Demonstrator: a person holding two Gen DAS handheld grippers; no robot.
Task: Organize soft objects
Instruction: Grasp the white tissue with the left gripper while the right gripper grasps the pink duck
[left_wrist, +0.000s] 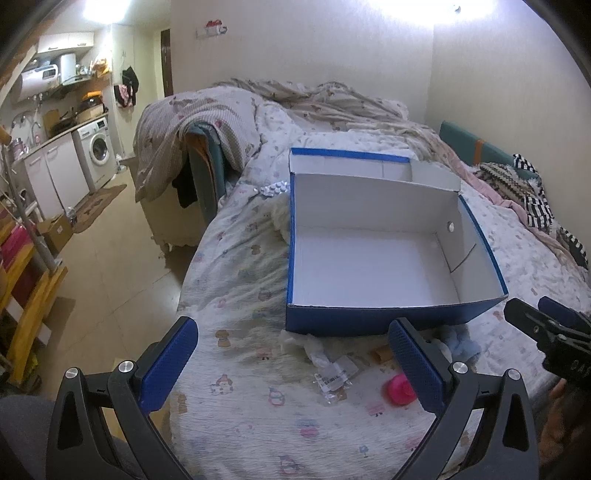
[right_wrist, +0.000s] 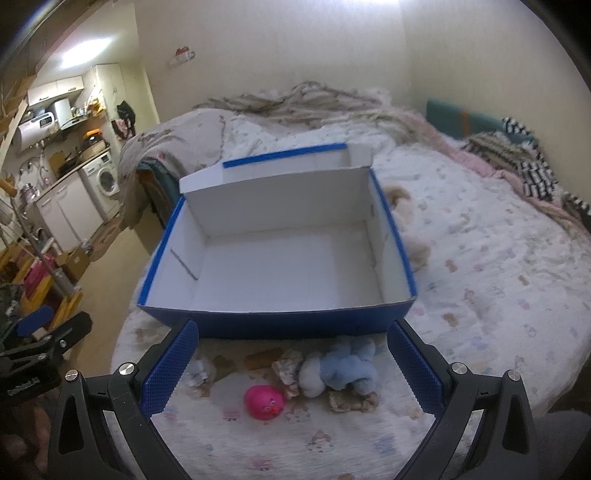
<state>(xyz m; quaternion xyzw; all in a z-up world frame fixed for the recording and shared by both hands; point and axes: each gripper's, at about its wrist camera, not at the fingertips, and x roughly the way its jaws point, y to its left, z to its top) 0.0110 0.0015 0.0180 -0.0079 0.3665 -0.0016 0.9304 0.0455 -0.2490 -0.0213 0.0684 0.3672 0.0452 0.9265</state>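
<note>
Both grippers hover over the foot of the bed with the printed white quilt (left_wrist: 243, 266), and between them sits the open blue cardboard box with a white inside (left_wrist: 369, 266), its lid flap tipped back on the far side and nothing in it. The right wrist view gives the fuller picture of the soft things: a pale blue and white plush toy (right_wrist: 340, 371) lies on the quilt just in front of the box's near wall, its long axis running left to right across the view, white end toward the left, and a round bright pink toy with a small face (right_wrist: 264, 401) sits just beside it on the near left, face toward the camera. A brown scrap (right_wrist: 262, 357) and crumpled white bits (right_wrist: 199, 376) lie close by. From the left wrist view the plush shows only as a blue tuft past the right finger, the pink toy is half hidden, and a clear plastic wrapper with a label (left_wrist: 332, 378) shows up instead. The left gripper (left_wrist: 291, 369) has its jaws spread wide, holding nothing, touching nothing. The right gripper (right_wrist: 291, 369) is also spread wide, its blue pads framing the plush and pink toy from above without contact. Far left, a white washing machine (left_wrist: 98, 151) stands under the kitchen counter.
</note>
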